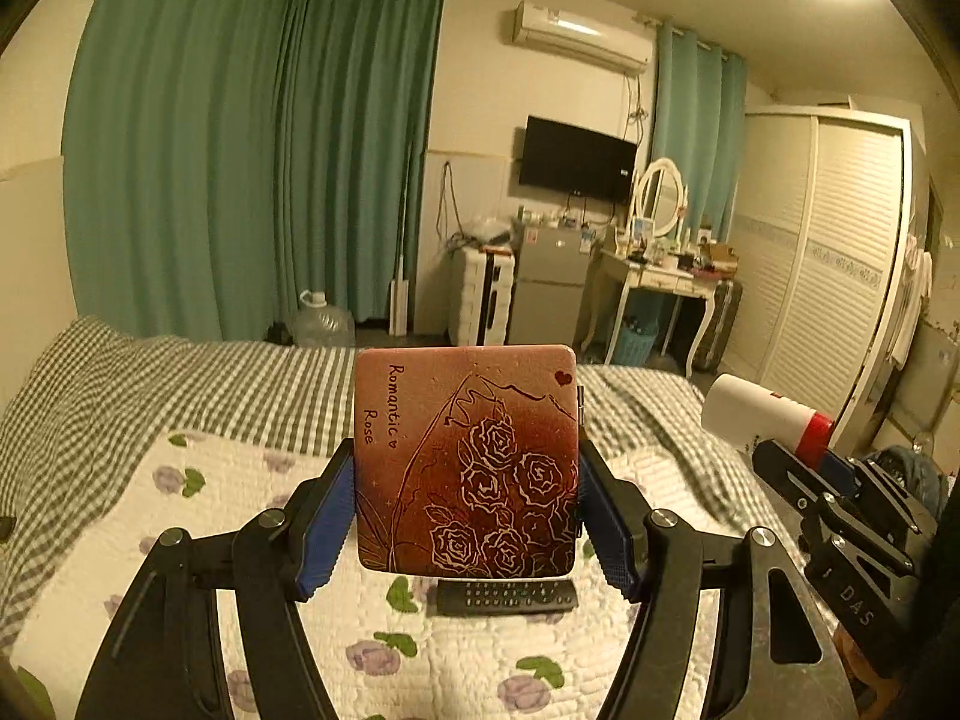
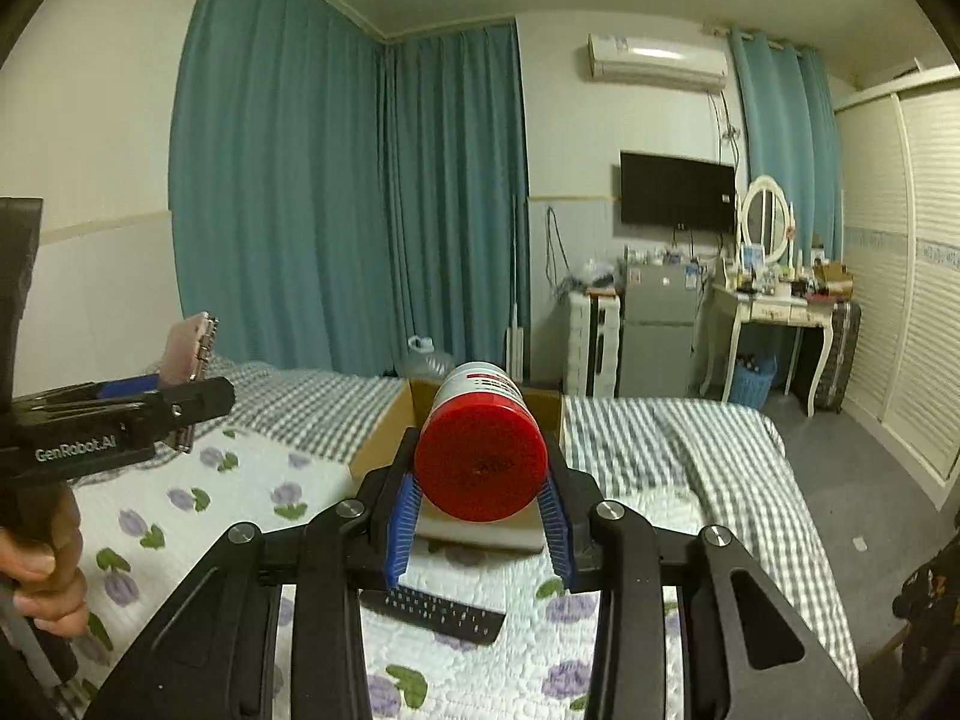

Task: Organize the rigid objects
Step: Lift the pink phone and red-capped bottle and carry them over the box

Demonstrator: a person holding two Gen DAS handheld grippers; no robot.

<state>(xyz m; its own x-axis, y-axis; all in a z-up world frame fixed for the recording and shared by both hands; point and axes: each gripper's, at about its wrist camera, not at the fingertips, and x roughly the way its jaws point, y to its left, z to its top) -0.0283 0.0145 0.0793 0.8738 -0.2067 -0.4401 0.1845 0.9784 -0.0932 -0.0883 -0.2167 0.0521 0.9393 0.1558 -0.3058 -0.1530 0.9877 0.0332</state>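
Note:
My left gripper (image 1: 465, 504) is shut on a square red tin (image 1: 465, 462) printed with roses and "Romantic Rose", held upright above the bed. It shows edge-on in the right wrist view (image 2: 189, 354). My right gripper (image 2: 480, 510) is shut on a white bottle with a red cap (image 2: 480, 462), lying along the fingers, cap toward the camera. The bottle also shows in the left wrist view (image 1: 762, 417), at the right. A black remote control (image 1: 507, 596) lies on the flowered quilt below both grippers; it also shows in the right wrist view (image 2: 441, 612).
An open cardboard box (image 2: 384, 438) stands on the bed behind the bottle. The bed has a checked sheet (image 2: 660, 438) and a flowered quilt (image 1: 240, 480). Beyond it are curtains, a water jug (image 1: 321, 318), a small fridge (image 1: 549, 288) and a dressing table (image 1: 654, 279).

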